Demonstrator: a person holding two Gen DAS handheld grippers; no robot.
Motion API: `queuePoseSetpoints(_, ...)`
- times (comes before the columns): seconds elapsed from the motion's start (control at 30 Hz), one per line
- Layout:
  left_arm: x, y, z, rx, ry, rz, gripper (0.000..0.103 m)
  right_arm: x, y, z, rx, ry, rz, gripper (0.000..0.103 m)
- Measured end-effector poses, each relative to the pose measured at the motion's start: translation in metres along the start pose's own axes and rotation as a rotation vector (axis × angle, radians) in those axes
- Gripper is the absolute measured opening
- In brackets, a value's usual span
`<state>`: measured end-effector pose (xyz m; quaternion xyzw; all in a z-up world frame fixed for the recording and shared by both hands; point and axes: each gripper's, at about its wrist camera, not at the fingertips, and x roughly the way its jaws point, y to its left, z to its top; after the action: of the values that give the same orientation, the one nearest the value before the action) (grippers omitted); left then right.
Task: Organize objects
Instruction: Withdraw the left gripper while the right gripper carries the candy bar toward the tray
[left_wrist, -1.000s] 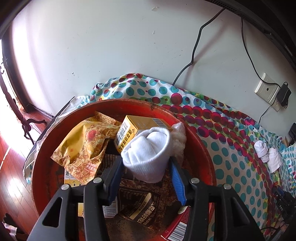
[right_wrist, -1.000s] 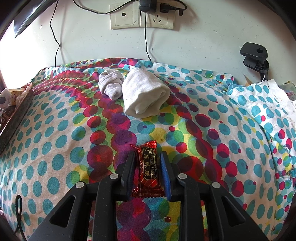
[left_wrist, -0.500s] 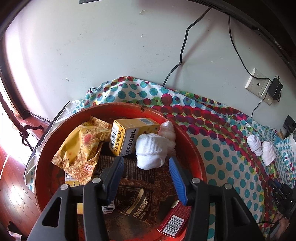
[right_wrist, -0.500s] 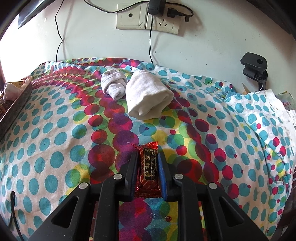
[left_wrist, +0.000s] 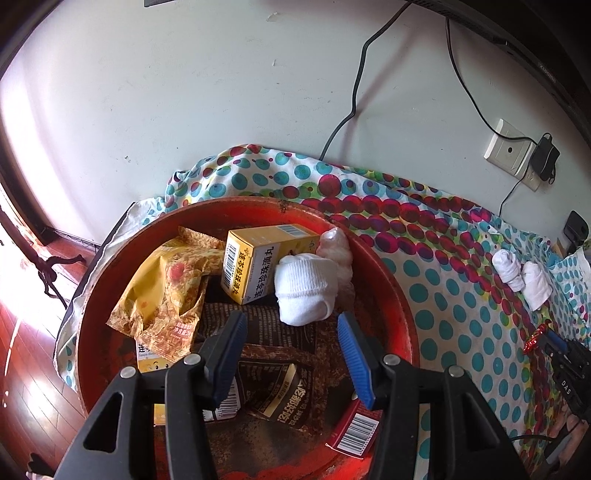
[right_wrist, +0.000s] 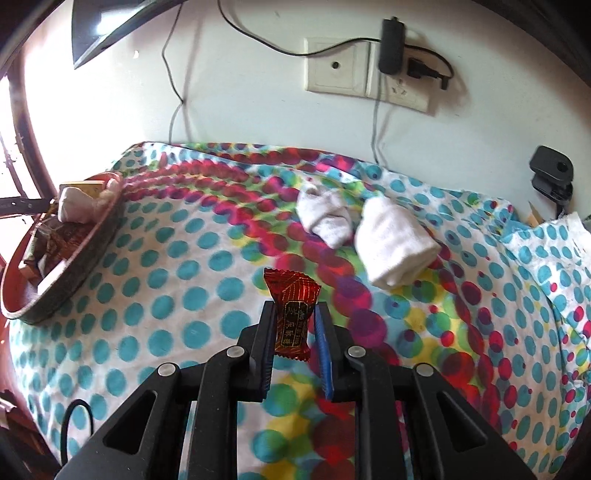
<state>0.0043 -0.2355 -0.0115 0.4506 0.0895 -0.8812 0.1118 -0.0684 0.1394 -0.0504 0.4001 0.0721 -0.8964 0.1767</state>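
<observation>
A round red tray holds a rolled white sock, a yellow box, a yellow snack bag and dark packets. Above the tray my left gripper stands open, its fingers empty, just short of the sock. In the right wrist view my right gripper is shut on a red wrapped candy, lifted off the dotted cloth. Two rolled white socks lie on the cloth beyond it. The tray is at the far left there.
Wall sockets with plugs and cables are behind the dotted cloth. A black clamp stands at the right edge. The right gripper with the candy shows at the right edge of the left wrist view. Wooden floor lies beyond the tray.
My left gripper let go of the white sock, which now lies in the tray, and drew back. My right gripper closed on the candy, lifted it off the cloth and swung left.
</observation>
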Motion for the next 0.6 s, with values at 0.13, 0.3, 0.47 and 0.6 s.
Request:
queuePoseSetpoints(0.13,-0.003,0.001,0.000,0.001,-0.004,-0.003,0.053,0.000,0.056,0.017,-0.054,-0.004,0.102,0.020)
queuePoseSetpoints(0.3,-0.001,0.010,0.000,-0.021,0.003,0.003,0.053,0.007,0.127,0.036,-0.148,0.001,0.199,0.020)
queuePoseSetpoints(0.47,-0.002,0.026,0.000,-0.064,-0.002,0.003,0.053,0.010,0.183,0.050,-0.236,-0.010,0.270,0.020)
queuePoseSetpoints(0.6,-0.002,0.038,0.000,-0.097,-0.003,0.008,0.053,0.017,0.214,0.056,-0.295,-0.004,0.287,0.020)
